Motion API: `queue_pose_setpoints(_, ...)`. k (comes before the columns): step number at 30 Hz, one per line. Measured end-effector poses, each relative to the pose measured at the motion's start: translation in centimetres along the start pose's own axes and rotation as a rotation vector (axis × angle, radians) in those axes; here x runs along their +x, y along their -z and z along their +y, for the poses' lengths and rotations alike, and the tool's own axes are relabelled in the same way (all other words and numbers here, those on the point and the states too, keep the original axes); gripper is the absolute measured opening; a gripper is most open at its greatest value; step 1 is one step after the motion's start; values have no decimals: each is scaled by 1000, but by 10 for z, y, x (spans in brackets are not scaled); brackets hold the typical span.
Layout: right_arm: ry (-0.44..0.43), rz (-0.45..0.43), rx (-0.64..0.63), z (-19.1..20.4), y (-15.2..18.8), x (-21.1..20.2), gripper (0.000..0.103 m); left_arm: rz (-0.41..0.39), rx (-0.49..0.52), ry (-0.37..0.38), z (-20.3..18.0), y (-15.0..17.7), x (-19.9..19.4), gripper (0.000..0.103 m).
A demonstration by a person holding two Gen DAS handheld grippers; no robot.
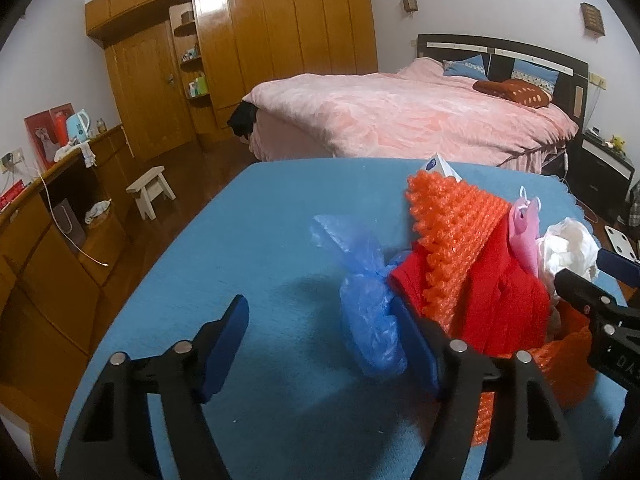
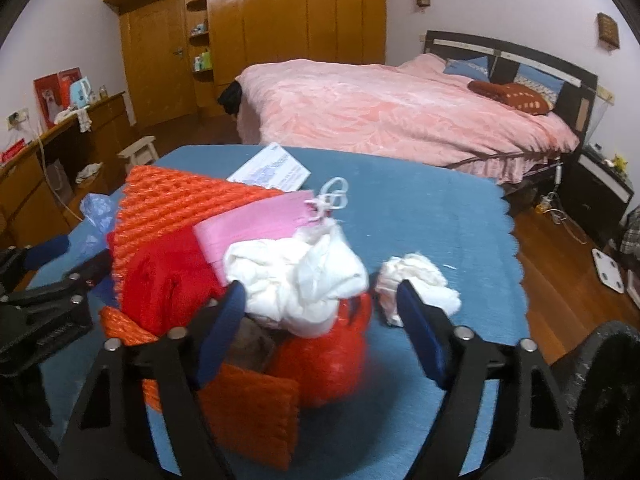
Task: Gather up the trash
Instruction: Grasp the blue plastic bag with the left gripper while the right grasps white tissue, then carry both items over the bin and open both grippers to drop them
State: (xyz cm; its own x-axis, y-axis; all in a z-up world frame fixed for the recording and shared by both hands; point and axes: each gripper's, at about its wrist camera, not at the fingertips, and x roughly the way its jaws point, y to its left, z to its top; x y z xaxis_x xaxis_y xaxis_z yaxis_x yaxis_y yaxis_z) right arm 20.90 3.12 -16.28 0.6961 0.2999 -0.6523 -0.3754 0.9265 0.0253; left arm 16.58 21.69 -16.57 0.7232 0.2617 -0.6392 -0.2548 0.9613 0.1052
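Observation:
A heap of trash lies on the blue-covered table (image 1: 248,240): an orange foam net (image 1: 452,232), a red plastic bag (image 1: 500,300), a pink mask (image 1: 524,236) and a white crumpled wad (image 2: 296,280). A blue plastic bag (image 1: 364,292) lies at the heap's left side. My left gripper (image 1: 320,332) is open around it, the right pad against the bag, the left pad well apart. My right gripper (image 2: 320,312) is open over the white wad and red bag (image 2: 328,360). A second white wad (image 2: 416,280) lies just beyond its right finger. A printed leaflet (image 2: 272,170) lies behind the heap.
A black bin (image 2: 608,380) stands at the table's near right corner. Beyond the table is a bed with a pink cover (image 1: 400,120). A wooden sideboard (image 1: 60,240) and a small stool (image 1: 150,190) stand at the left.

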Motion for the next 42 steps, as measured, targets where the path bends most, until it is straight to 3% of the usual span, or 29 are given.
queue_pose_setpoints(2, -3, 4, -19, 4, 1, 2, 71, -1, -11, 12, 1, 2, 3, 72)
queue_pose_setpoints(6, -47, 33, -20, 7, 5, 12, 54, -6, -17, 23, 1, 3, 7, 72)
queue_pose_setpoints(10, -61, 30, -25, 9, 5, 12, 47, -2, -29, 43, 3, 4, 10, 72)
queue_pose_setpoints(12, -64, 25, -24, 9, 5, 11, 44, -3, -40, 75, 5, 4, 10, 63)
queue_pose_setpoints(14, -66, 19, -23, 9, 5, 9, 43, 4, -58, 139, 7, 4, 10, 44)
queue_pose_setpoints(17, -65, 11, -21, 9, 4, 5, 42, 11, -80, 202, 8, 7, 10, 25)
queue_pose_setpoints(20, -67, 8, -4, 4, 4, 0, 42, 8, -69, 224, 4, 9, 8, 16)
queue_pose_setpoints(24, -67, -11, 27, -4, 4, -11, 42, -12, -73, 228, 4, 6, 1, 13)
queue_pose_setpoints(34, -79, -53, 50, -17, -1, -42, 42, -128, -101, 142, 16, -7, -49, 12)
queue_pose_setpoints(38, -76, -75, 44, -20, -1, -59, 42, -165, -77, 165, 10, -14, -72, 12)
queue_pose_setpoints(42, -79, -93, 56, -28, 1, -80, 42, -177, -54, 235, -8, -20, -93, 12)
